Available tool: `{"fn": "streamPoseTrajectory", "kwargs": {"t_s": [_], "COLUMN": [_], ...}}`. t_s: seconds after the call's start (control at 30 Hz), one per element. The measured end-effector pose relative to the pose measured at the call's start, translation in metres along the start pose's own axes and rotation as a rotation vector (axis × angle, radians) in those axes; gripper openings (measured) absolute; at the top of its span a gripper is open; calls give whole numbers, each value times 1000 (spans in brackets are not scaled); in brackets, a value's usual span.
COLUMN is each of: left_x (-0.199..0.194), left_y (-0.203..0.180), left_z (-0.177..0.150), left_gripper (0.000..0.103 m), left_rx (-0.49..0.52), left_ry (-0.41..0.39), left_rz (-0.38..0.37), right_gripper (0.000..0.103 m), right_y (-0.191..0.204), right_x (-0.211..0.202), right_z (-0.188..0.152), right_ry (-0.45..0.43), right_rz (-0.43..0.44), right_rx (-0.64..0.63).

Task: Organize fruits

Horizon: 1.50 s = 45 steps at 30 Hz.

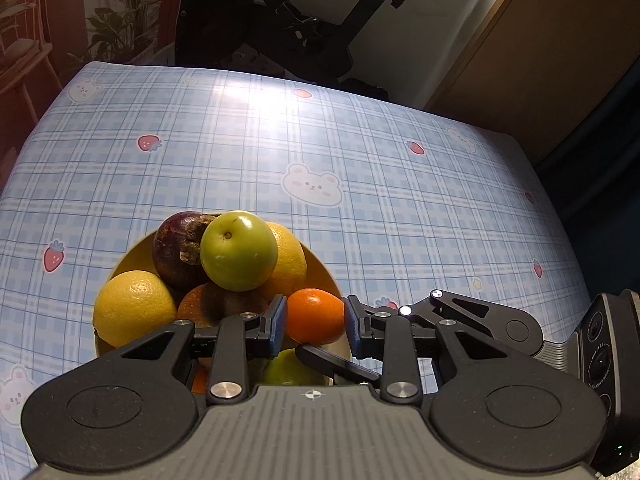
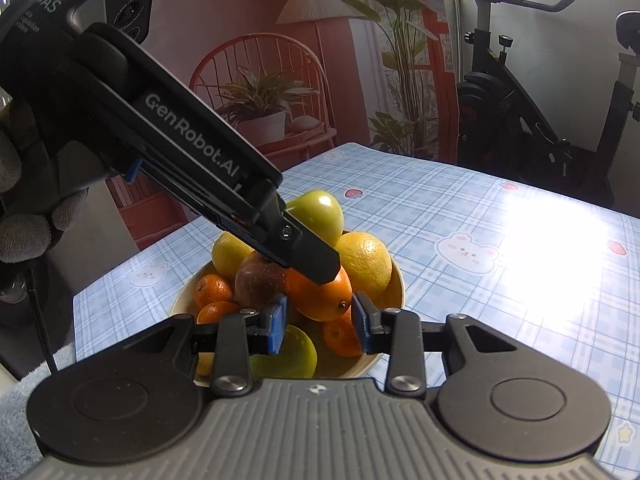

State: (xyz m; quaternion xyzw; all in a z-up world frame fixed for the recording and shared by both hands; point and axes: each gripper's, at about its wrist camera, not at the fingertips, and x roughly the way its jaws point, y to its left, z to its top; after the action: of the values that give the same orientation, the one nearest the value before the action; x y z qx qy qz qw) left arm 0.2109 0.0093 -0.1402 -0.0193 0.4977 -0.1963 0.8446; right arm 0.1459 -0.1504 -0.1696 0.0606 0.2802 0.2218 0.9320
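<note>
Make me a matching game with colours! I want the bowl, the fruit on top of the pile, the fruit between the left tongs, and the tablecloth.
Things:
1. bowl
2. top fruit
3. fruit between the left tongs
4. tablecloth

Colours:
a. orange
b. blue checks
c. yellow
d. green

Pairs: 1-c, 2-d, 3-a, 4-b

blue plaid wipe-clean tablecloth (image 1: pixel 360 140): smooth, glossy, glaring under the light | round yellow bowl (image 2: pixel 394 280): smooth, satin | green round fruit (image 1: pixel 239 250): waxy, shiny | yellow citrus (image 1: pixel 132 306): pitted peel | black left gripper (image 1: pixel 315 322): matt plastic, bright metal pins (blue ribbed pads (image 1: pixel 280 314)) | grey knit glove (image 2: pixel 28 224): rough cloth
</note>
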Motion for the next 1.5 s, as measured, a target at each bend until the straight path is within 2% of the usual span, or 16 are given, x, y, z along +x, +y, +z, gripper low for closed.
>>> {"fn": "streamPoseTrajectory", "kwargs": {"t_s": [0.17, 0.37, 0.57, 0.6, 0.63, 0.67, 0.7, 0.73, 0.77, 0.83, 0.97, 1.07, 1.17, 1.33, 1.4, 1.5], "left_x": [-4, -16, -35, -40, -47, -54, -63, -71, -80, -96, -124, -143, -160, -182, -188, -195], "left_y": [1, -2, -12, -16, -20, -25, -29, -33, -37, -44, -62, -78, -94, -102, -105, -108], "left_z": [1, -1, -9, -12, -15, -20, -24, -29, -35, -45, -63, -73, -81, -92, -98, -105], "left_gripper": [33, 33, 41, 46, 49, 59, 68, 71, 77, 81, 87, 88, 90, 95, 96, 96], "left_rx": [6, -3, 18, 34, 54, 71, 82, 87, 85, 69, 60, 65, 95, 70, 62, 53], "left_ry": [-10, -63, -128, -146, -167, -195, -228, -263, -297, -357, -439, -478, -511, -535, -537, -562], "left_rz": [8, 27, 78, 88, 96, 105, 114, 120, 126, 151, 237, 291, 310, 268, 257, 258], "right_gripper": [35, 37, 37, 37, 40, 43, 52, 64, 70, 88, 102, 103, 103, 103, 103, 103], "right_y": [-2, -1, -2, -3, -3, -1, 1, 5, 9, 17, 31, 40, 51, 66, 70, 76], "right_x": [2, -6, -35, -41, -47, -56, -65, -76, -86, -107, -142, -166, -189, -224, -232, -238], "right_z": [2, 1, 9, 11, 13, 17, 19, 23, 26, 33, 46, 51, 57, 64, 65, 63], "right_ry": [4, 11, -31, -38, -43, -47, -57, -75, -94, -132, -178, -206, -243, -290, -284, -242], "right_rz": [9, -14, -75, -93, -112, -135, -150, -170, -188, -230, -301, -322, -372, -460, -478, -552], "right_rx": [15, 20, 35, 44, 52, 61, 62, 60, 57, 49, 80, 101, 95, 89, 95, 105]}}
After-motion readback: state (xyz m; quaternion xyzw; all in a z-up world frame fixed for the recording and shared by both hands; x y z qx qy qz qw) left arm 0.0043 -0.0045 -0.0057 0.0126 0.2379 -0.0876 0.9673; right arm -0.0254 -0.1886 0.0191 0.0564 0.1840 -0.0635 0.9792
